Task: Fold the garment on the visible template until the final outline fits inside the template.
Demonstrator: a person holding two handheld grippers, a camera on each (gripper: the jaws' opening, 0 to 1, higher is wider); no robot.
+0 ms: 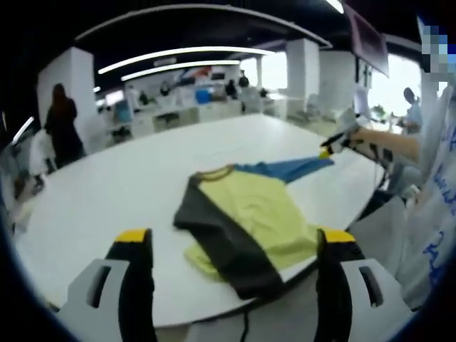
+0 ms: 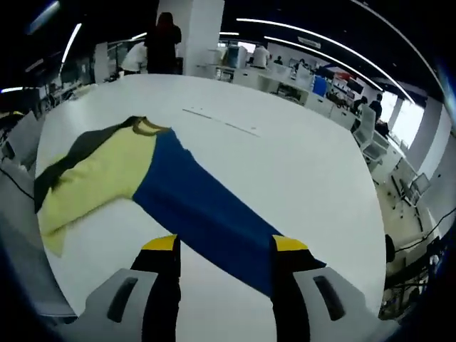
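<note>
in the left gripper view the left gripper (image 1: pixel 235 249) is hovering with its two yellow-tipped jaws spread wide and gripping nothing; the near edge of the garment (image 1: pixel 242 221) is lying between and just beyond them, at the close edge of the white table (image 1: pixel 128 178). the one garment is lying crumpled, a yellow body with a dark grey sleeve folded toward this gripper and a blue sleeve (image 1: pixel 292 169) stretching away. at the far end of that sleeve the right gripper (image 1: pixel 329 149) is showing, small, held by a person's hand; i cannot tell from here whether it is pinching the cloth.

in the right gripper view the right gripper (image 2: pixel 222 246) is sitting with its jaws partly apart, and the blue sleeve (image 2: pixel 199 206) is running down between them; whether it is clamped i cannot tell. the yellow body and collar are lying farther off to the left on the table (image 2: pixel 285 157).

beyond the table an open office is spreading out, with white pillars, ceiling light strips, desks and several people standing.
</note>
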